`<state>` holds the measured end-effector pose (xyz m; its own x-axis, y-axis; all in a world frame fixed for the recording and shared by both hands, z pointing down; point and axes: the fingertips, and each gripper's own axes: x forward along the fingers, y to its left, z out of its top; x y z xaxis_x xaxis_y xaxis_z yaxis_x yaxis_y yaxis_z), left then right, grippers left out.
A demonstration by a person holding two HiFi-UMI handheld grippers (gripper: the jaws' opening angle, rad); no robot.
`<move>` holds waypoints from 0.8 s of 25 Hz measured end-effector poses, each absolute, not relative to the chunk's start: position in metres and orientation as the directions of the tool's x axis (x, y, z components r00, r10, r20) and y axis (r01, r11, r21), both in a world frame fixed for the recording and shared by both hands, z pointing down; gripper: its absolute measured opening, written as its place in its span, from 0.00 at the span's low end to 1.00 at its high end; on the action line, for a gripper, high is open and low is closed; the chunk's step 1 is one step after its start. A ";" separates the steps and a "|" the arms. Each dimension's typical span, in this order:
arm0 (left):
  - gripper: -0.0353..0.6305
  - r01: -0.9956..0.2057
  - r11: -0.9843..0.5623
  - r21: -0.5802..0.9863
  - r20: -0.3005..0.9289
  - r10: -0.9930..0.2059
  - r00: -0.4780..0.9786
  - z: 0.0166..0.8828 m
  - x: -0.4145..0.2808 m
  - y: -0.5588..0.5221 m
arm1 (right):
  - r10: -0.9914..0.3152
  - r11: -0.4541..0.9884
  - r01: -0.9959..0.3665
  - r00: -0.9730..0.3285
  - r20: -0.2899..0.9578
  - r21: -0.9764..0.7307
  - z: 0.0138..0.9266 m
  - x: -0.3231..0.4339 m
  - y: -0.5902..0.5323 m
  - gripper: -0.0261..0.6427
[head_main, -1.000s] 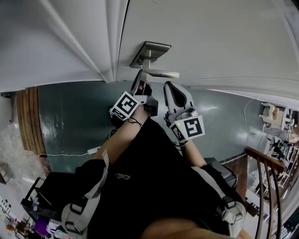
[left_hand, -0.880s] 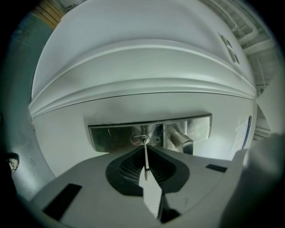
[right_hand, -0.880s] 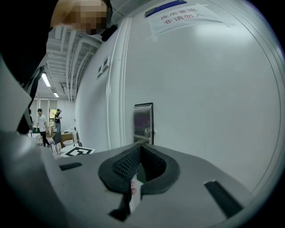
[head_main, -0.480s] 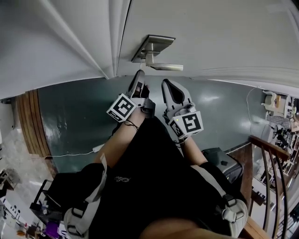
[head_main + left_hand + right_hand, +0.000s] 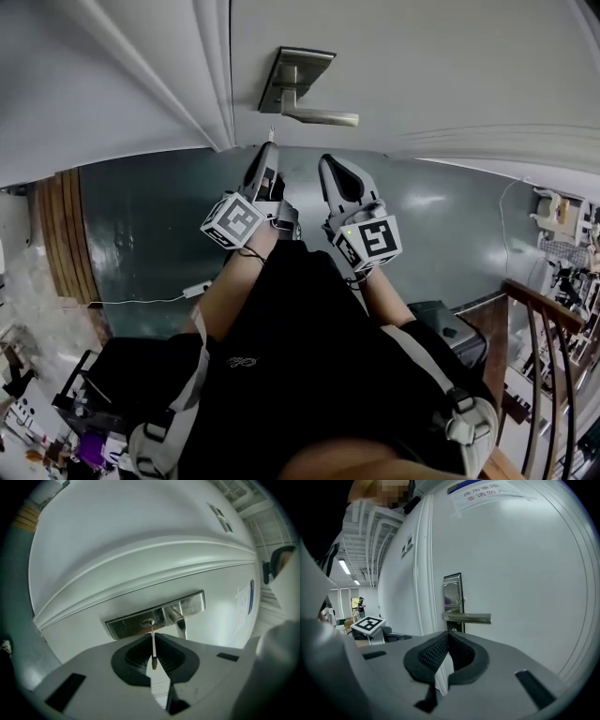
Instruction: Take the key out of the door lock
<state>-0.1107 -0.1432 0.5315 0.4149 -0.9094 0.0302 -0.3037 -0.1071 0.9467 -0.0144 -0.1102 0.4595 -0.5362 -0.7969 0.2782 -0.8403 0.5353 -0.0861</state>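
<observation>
The left gripper [image 5: 153,635] has drawn back from the lock [image 5: 148,622], jaws clamped on the key [image 5: 153,652]. Its blade juts ahead of them, apparently clear of the keyhole. The right gripper [image 5: 448,635], jaws together and empty, waits alongside.

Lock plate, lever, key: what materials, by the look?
Lock plate: brushed metal, likely stainless or nickel-plated; dull, streaky reflections. Lever: same satin metal sheen. Key: thin, pale metal blade; alloy unclear.
</observation>
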 end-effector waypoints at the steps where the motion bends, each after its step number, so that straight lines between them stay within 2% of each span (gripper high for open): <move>1: 0.11 -0.322 -0.111 0.940 0.031 -0.914 0.405 0.530 -0.110 -0.139 | -0.792 0.544 -0.834 -0.545 0.277 -0.086 0.462 -0.010 -0.108 0.05; 12: 0.11 -0.503 -0.100 0.858 0.099 -0.930 0.354 0.524 -0.071 -0.071 | -0.763 0.578 -0.809 -0.582 0.279 -0.108 0.486 0.059 -0.058 0.05; 20: 0.11 -0.756 -0.193 0.626 0.136 -0.927 0.349 0.498 -0.044 -0.034 | -0.767 0.600 -0.799 -0.591 0.248 -0.048 0.476 0.097 -0.031 0.05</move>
<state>-0.0439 -0.0339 0.4975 0.3493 -0.9271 0.1356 -0.7556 -0.1931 0.6259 0.0965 -0.0314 0.4756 -0.5910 -0.7675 0.2484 -0.7989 0.5996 -0.0479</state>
